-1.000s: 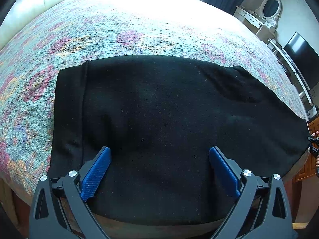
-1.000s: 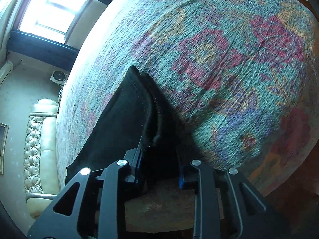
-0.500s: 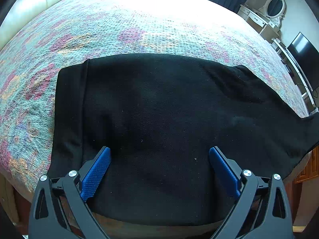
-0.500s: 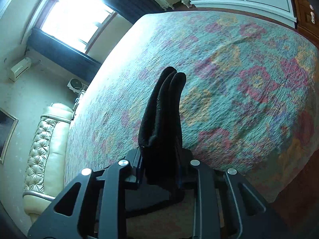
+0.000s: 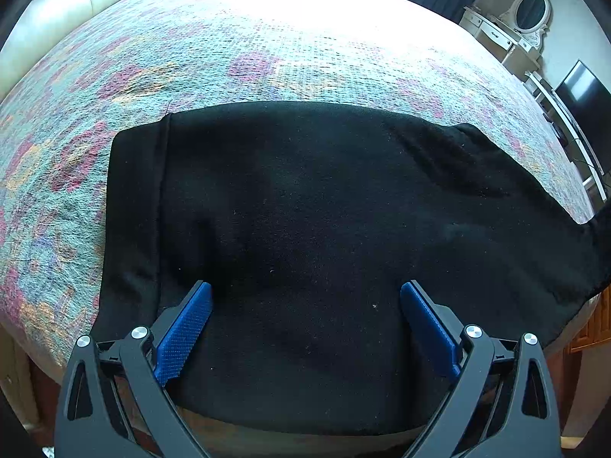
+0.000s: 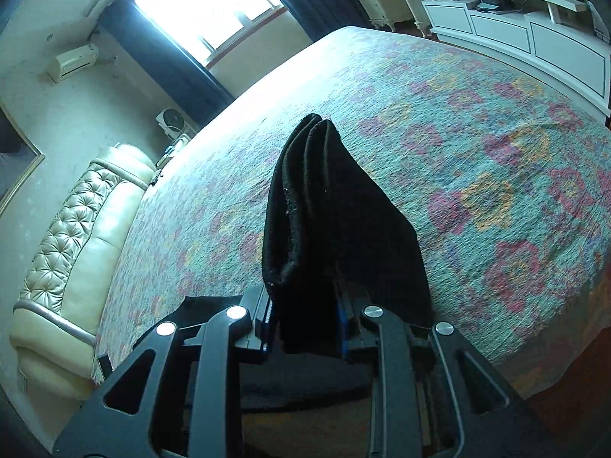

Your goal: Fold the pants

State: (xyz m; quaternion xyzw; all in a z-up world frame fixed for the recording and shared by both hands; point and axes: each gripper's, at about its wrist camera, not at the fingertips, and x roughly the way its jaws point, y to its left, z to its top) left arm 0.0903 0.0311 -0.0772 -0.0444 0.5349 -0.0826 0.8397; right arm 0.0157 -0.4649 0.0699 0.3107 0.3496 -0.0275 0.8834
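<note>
Black pants [image 5: 305, 210] lie spread flat across the near part of a bed with a floral cover [image 5: 267, 49]. Over their near edge my left gripper [image 5: 305, 305] hovers open, its blue pads [image 5: 187, 328] wide apart with only flat cloth below. At the right edge of the left wrist view the pant leg lifts off the bed. My right gripper [image 6: 305, 324] is shut on the bunched leg end of the pants [image 6: 324, 210], which stands up in folds between the fingers, held above the bed.
A cream tufted headboard [image 6: 72, 236] runs along the bed's left side in the right wrist view. White cabinets [image 6: 534, 38] and a window [image 6: 206, 0] stand beyond the bed. A dresser with an oval mirror [image 5: 530, 11] and a dark screen [image 5: 584, 95] are at the far right.
My right gripper has risen and swung over the bed with the leg end in it, and the view has rolled. The pants' right end has lifted. The left gripper stayed still.
</note>
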